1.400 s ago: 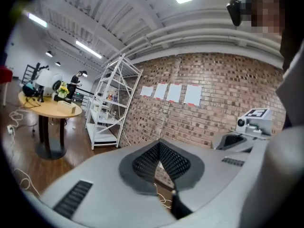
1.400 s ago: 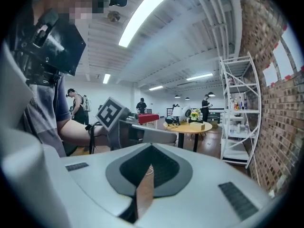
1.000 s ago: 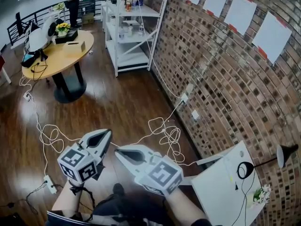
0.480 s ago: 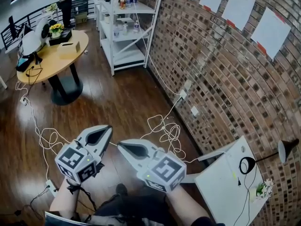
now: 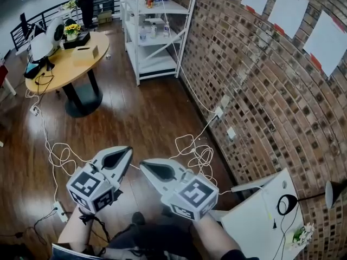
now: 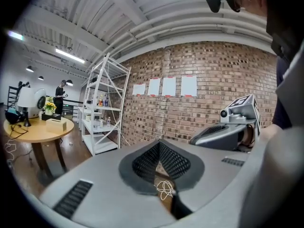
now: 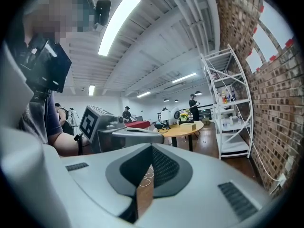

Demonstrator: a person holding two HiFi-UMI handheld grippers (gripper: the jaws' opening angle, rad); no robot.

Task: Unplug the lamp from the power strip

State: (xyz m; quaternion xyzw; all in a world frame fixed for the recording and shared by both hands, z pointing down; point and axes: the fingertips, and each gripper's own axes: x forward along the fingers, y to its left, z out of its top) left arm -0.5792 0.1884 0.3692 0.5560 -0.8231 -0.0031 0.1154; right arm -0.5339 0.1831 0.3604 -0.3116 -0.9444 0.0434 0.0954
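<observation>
The left gripper point(image 5: 128, 150) and right gripper point(image 5: 143, 164) are hovering side by side above the floor, each with its jaws pressed together and gripping nothing. By my judgement the approach is only beginning, and the next move is calling for tracing the lamp's cord to its plug. The lamp point(image 5: 332, 192) is standing on the white tabletop point(image 5: 255, 215) at right, and a power strip point(image 5: 60, 212) is lying on the floor, well apart. Only the head view is showing both. The gripper views are showing the shelving point(image 6: 102, 113) beyond.
</observation>
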